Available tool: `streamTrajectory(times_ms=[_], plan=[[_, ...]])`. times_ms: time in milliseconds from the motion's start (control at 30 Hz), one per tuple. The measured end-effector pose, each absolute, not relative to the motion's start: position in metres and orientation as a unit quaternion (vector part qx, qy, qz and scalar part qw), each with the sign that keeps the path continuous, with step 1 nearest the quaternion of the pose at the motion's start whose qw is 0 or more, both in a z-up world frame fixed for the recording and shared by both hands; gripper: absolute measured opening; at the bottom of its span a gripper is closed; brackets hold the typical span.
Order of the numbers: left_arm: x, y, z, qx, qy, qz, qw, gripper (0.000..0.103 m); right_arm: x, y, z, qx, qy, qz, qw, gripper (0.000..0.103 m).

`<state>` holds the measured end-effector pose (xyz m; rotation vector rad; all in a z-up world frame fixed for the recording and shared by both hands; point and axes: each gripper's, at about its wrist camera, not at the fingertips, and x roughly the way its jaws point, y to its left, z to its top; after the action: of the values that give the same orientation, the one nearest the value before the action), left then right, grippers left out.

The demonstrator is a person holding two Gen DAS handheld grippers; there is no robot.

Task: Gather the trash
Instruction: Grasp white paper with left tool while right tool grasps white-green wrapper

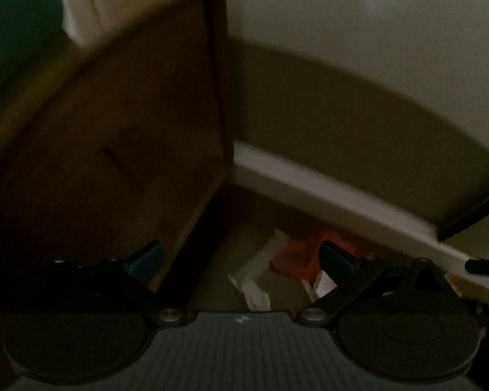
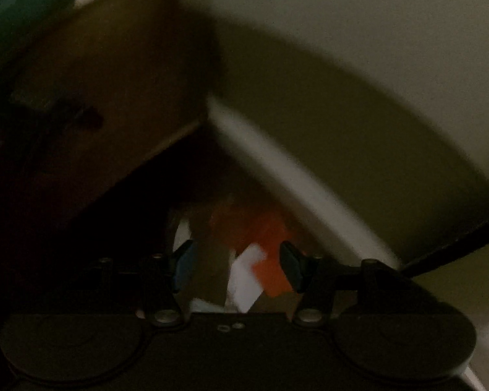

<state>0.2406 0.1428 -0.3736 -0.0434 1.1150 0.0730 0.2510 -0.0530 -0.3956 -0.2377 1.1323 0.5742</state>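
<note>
Left gripper: jaws spread wide, nothing between the pads. Right gripper: jaws likewise apart and empty. Both point steeply down at the floor corner where a brown wooden cabinet meets the white baseboard. The trash lies there on the floor: white paper scraps touching an orange wrapper. Both views are dim and blurred.

The left tongs point steeply downward with their two blue-padded fingers spread wide and nothing pinched between them. The right tongs tilt down likewise, their jaws apart and gripping nothing; both views are dim and blurred.
</note>
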Motion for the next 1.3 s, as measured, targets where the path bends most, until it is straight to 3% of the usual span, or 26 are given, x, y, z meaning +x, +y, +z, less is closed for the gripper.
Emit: streamTrajectory(times_ms=[400, 567, 933, 1067, 1133, 1167, 1200, 1300], plan=[[0.282, 0.134, -0.551, -0.059, 0.666, 0.038, 0.743, 0.102, 0.241, -0.009, -0.551, -0.223, 0.61, 0.369, 0.665, 0.055], [0.284, 0.129, -0.621, -0.049, 0.708, 0.036, 0.704, 0.102, 0.215, 0.008, -0.593, -0.286, 0.602, 0.423, 0.614, 0.054], [0.272, 0.126, -0.697, -0.077, 0.75, 0.034, 0.656, 0.101, 0.194, 0.022, -0.647, -0.342, 0.581, 0.455, 0.582, 0.051], [0.272, 0.127, -0.71, -0.098, 0.758, 0.042, 0.643, 0.089, 0.192, 0.026, -0.655, -0.362, 0.567, 0.462, 0.578, 0.034], [0.271, 0.127, -0.713, -0.097, 0.759, 0.043, 0.642, 0.086, 0.193, 0.029, -0.659, -0.369, 0.566, 0.459, 0.577, 0.032], [0.271, 0.126, -0.714, -0.097, 0.759, 0.043, 0.642, 0.082, 0.193, 0.029, -0.661, -0.369, 0.567, 0.459, 0.577, 0.026], [0.27, 0.126, -0.714, -0.099, 0.76, 0.043, 0.64, 0.075, 0.193, 0.03, -0.663, -0.37, 0.567, 0.458, 0.576, 0.011], [0.267, 0.125, -0.721, -0.1, 0.769, 0.046, 0.63, 0.054, 0.193, 0.031, -0.664, -0.371, 0.568, 0.456, 0.575, 0.006]])
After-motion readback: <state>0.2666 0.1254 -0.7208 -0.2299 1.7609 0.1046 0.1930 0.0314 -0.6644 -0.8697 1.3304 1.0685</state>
